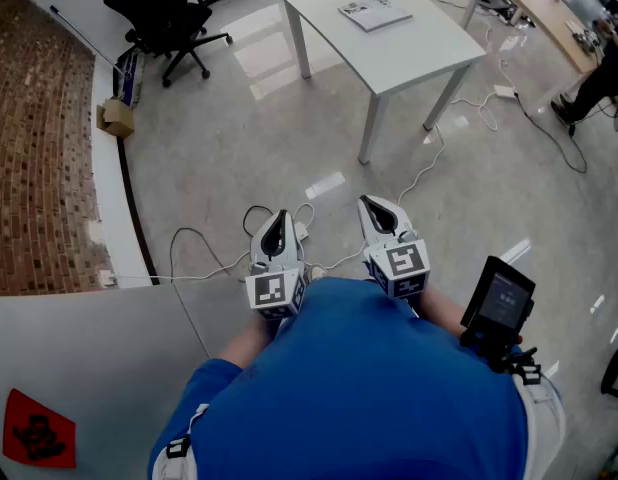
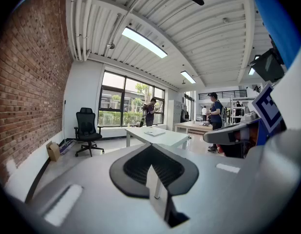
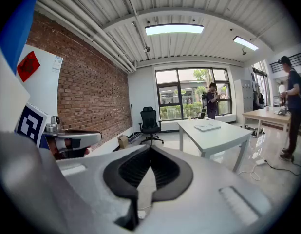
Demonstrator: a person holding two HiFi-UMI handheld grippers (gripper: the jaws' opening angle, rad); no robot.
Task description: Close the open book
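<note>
The open book (image 1: 374,13) lies flat on a white table (image 1: 429,48) across the floor, far ahead of both grippers. My left gripper (image 1: 278,220) and right gripper (image 1: 375,206) are held side by side close to the blue-shirted body, both pointing toward the table. Both are shut with nothing between the jaws. In the left gripper view the gripper (image 2: 151,148) aims at the distant table (image 2: 162,137), where the book (image 2: 154,132) is small. The right gripper view shows its gripper (image 3: 150,149) below the table (image 3: 216,135) and book (image 3: 207,127).
A black office chair (image 1: 164,13) and a cardboard box (image 1: 116,118) stand by the brick wall (image 1: 34,148) at left. Cables (image 1: 444,143) trail over the floor near the table's legs. A wooden desk (image 1: 544,8) and a person (image 1: 599,78) are at far right.
</note>
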